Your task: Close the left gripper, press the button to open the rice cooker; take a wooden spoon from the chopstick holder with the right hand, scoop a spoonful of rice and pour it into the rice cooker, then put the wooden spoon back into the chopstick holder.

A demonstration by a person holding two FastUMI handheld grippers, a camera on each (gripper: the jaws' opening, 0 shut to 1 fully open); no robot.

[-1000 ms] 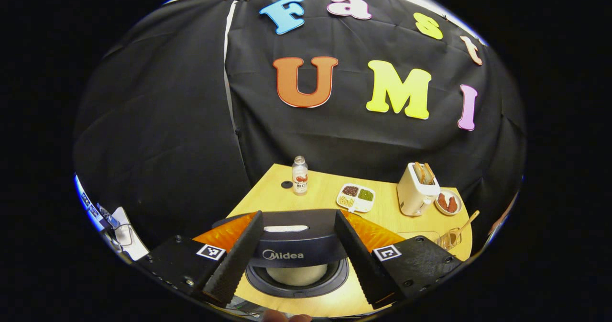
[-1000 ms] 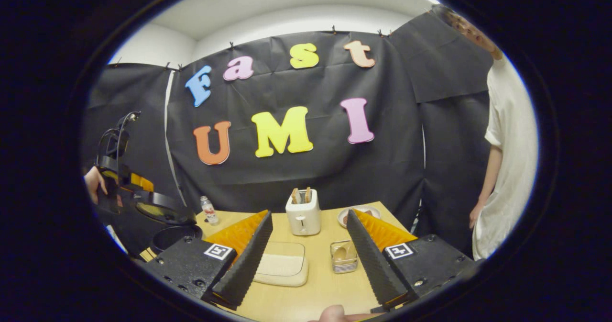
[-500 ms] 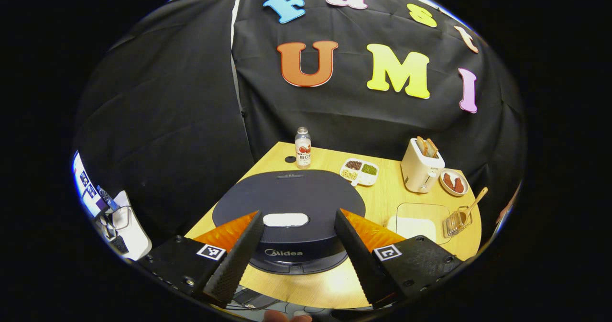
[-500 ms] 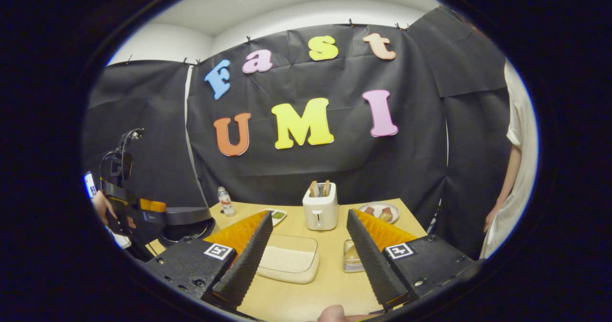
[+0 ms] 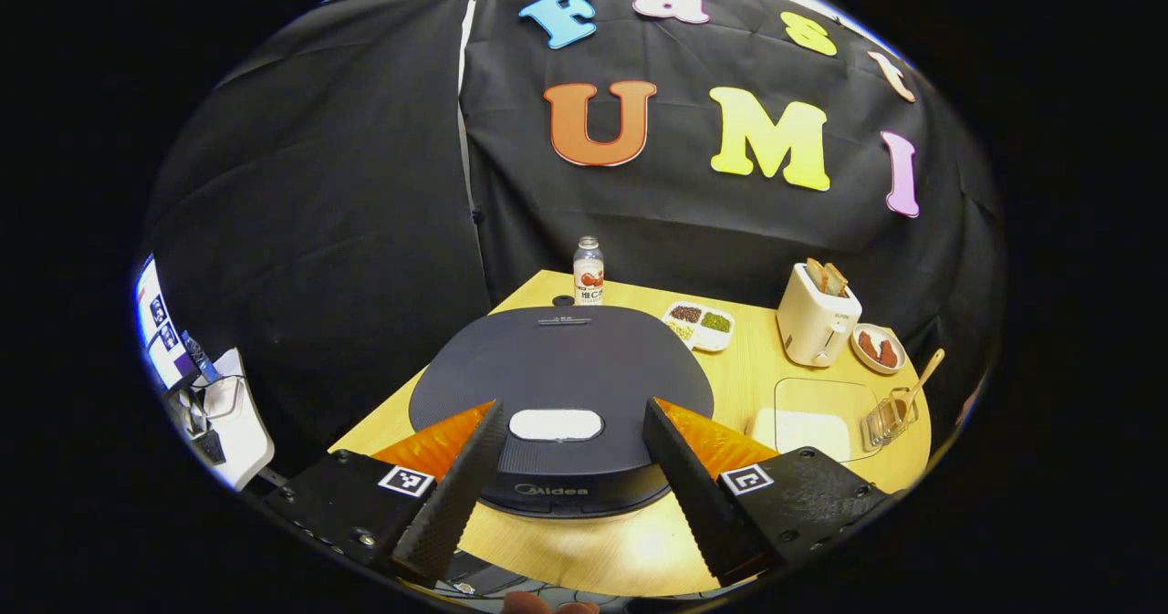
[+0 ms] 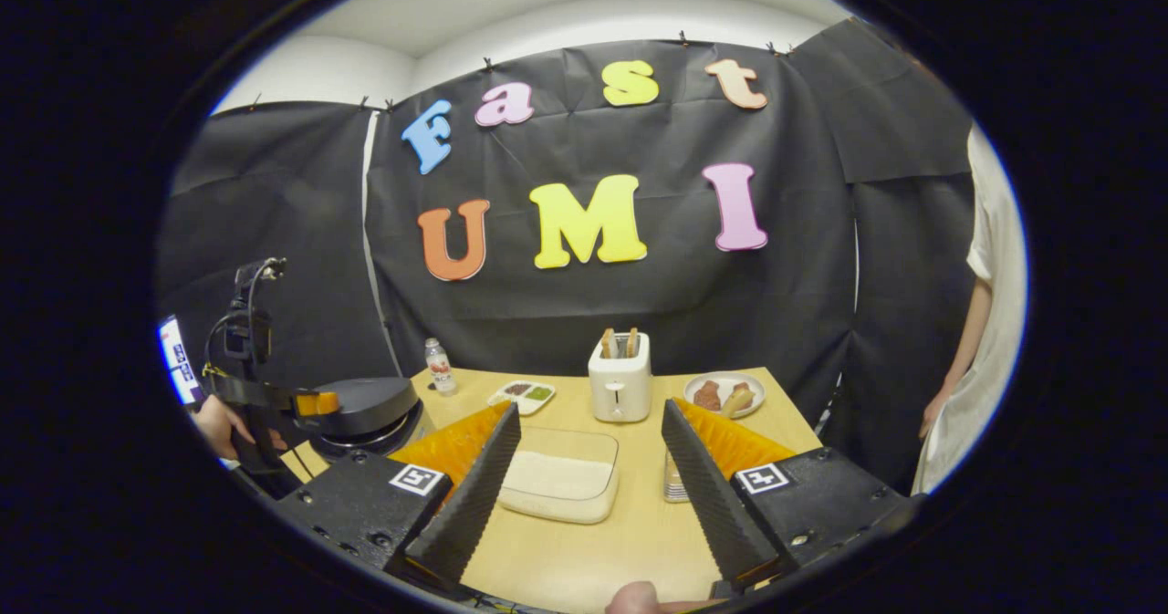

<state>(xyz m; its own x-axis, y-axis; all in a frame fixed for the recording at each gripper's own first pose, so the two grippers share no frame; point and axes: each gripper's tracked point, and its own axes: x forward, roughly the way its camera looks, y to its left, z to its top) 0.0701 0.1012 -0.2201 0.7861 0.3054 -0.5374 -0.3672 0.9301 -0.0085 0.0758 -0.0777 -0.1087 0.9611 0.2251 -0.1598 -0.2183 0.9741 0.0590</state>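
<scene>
The dark rice cooker (image 5: 561,368) stands at the table's near left with its lid down and a white button (image 5: 556,424) at the front. My left gripper (image 5: 571,406) is open, its fingers on either side of that button above the lid's front. The wooden spoon (image 5: 923,379) stands in the clear chopstick holder (image 5: 883,419) at the right edge, beside the clear rice container (image 5: 812,413). My right gripper (image 6: 589,409) is open and holds nothing above the rice container (image 6: 558,479). Its right finger hides most of the chopstick holder (image 6: 672,488). The rice cooker (image 6: 365,404) is at the left.
A toaster (image 6: 619,381) with bread, a plate of food (image 6: 724,393), a sectioned dish (image 6: 522,393) and a small bottle (image 6: 439,366) stand along the back of the table (image 6: 593,550). A person in a white shirt (image 6: 981,322) stands at the right.
The rice cooker's lid was up a second ago and has swung down flat. The left gripper followed it down. The right gripper stayed open and drifted slightly.
</scene>
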